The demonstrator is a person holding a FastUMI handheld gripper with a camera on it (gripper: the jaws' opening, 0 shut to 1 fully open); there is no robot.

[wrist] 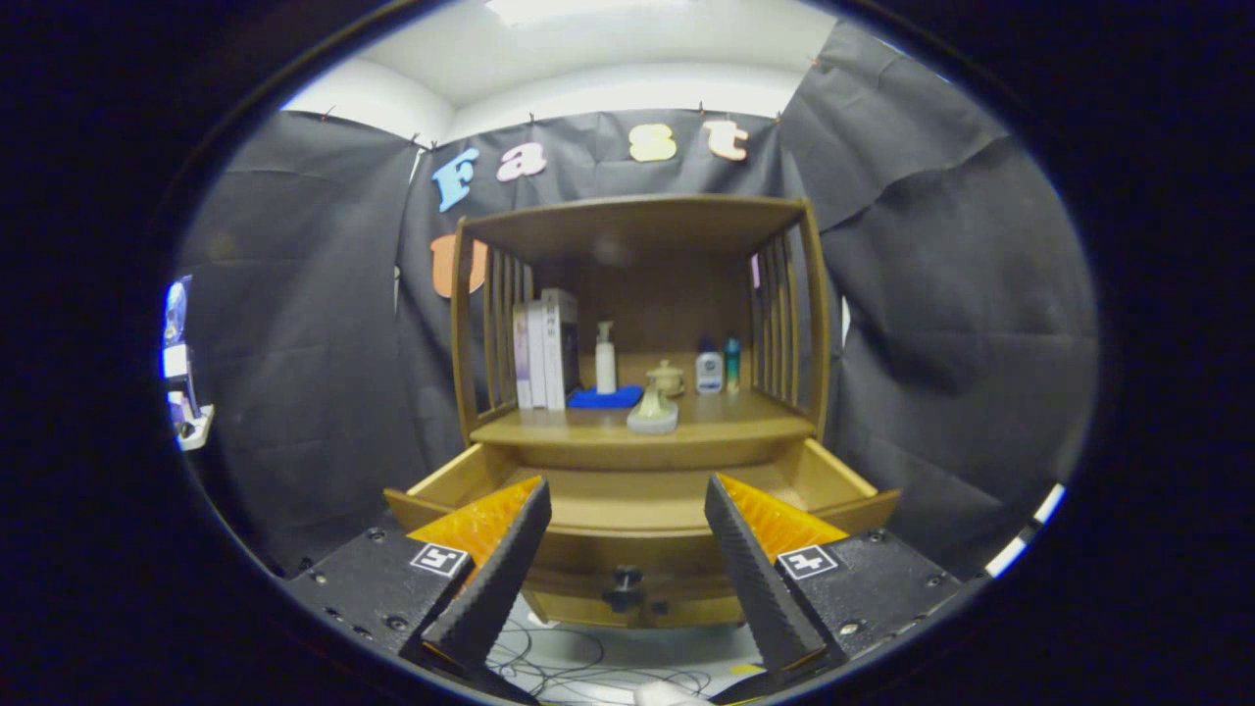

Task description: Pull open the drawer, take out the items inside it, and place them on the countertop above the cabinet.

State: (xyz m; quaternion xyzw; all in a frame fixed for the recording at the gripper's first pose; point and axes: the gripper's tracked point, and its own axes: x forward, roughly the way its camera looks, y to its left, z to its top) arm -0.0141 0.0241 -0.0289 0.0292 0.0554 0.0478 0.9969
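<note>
Ahead of the gripper (627, 510) stands a small wooden cabinet (637, 324) against the black cloth wall of the booth. Its jaws are wide apart, holding nothing, and they frame the cabinet's lower half. Between them, just beyond the tips, the drawer (637, 505) is pulled out toward the camera; its bare wooden floor shows and I can make out no items lying in it. A dark round knob (624, 585) sits at the middle of the drawer front, low between the jaws.

Above the drawer is the cabinet's surface (726, 424), under a wooden top and flanked by slatted sides. At its left stand upright boxes (545, 350) like books. Beside them a white pump bottle (606, 359) stands behind a blue cloth (604, 398). Near the front edge at the middle sits a pale ceramic piece (653, 410) on a round base, with a small lidded pot (669, 378) just behind it. Farther right stand a small white bottle (709, 370) and a slim teal bottle (732, 362), side by side. Loose cables (578, 662) lie on the floor below the drawer.
</note>
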